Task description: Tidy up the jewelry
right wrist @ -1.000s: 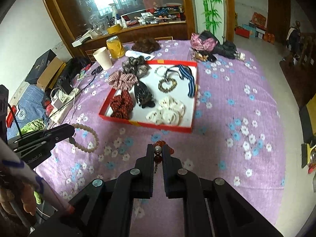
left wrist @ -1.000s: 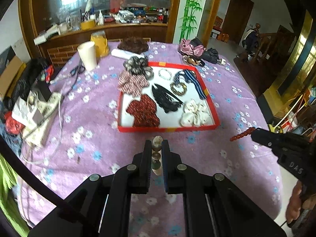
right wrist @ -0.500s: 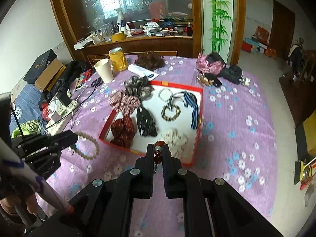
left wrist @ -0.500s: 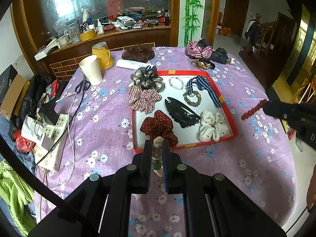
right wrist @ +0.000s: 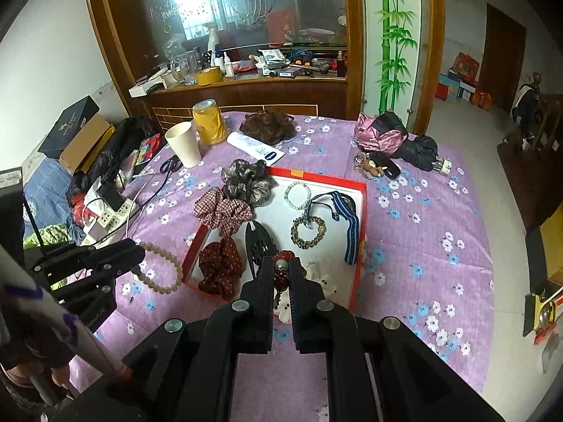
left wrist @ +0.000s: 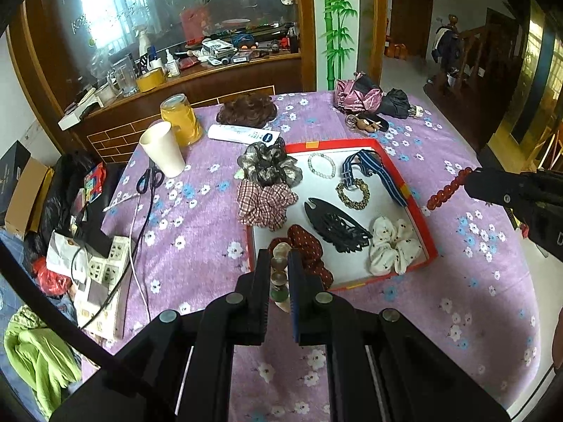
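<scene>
Left wrist view: left gripper pinches the pale bead bracelet just short of the red tray's near edge; right gripper clamps the red bead bracelet over that edge; best carry both above bare white floor beside the gold bracelet, lower, then release.

Your left gripper points steeply downward, its two black fingers drawn almost together and clamped on a string of pale beads. Your right gripper tilts down at much the same angle, fingers likewise nearly closed, pinching a string of red beads. Each gripper shows at the edge of the other's camera, well apart, side by side.
</scene>
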Available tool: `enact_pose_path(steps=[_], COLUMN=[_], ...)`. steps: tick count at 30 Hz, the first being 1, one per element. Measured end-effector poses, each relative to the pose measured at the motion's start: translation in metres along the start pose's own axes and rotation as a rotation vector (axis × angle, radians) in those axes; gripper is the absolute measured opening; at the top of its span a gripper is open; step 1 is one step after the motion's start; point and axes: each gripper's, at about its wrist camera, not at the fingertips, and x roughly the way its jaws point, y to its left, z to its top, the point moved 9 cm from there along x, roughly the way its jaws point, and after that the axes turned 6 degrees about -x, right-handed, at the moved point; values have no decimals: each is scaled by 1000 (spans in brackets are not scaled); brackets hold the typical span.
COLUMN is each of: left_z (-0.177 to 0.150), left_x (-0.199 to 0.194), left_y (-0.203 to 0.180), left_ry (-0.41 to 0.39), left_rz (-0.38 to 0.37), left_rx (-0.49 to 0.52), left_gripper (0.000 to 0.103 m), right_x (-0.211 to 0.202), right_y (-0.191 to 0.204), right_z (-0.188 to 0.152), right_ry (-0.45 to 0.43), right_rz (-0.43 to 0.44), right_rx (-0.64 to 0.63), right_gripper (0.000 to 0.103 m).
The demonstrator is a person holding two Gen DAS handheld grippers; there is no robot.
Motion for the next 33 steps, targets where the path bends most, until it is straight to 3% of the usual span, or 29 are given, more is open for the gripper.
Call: enact_pose_path(steps=[24,33], left_z=[13,11], left_x=[36,29], left_y=[-1,6], left_ry=[33,28], left_rz=[19,18], left_rx=[20,-2], left_gripper=[9,9], right_x=[28,23], right_y=[-23,-26], right_z=[-2,-8], right_ry=[39,41], right_rz=[-24,-37], right_rx=[37,47], right_gripper=[8,8])
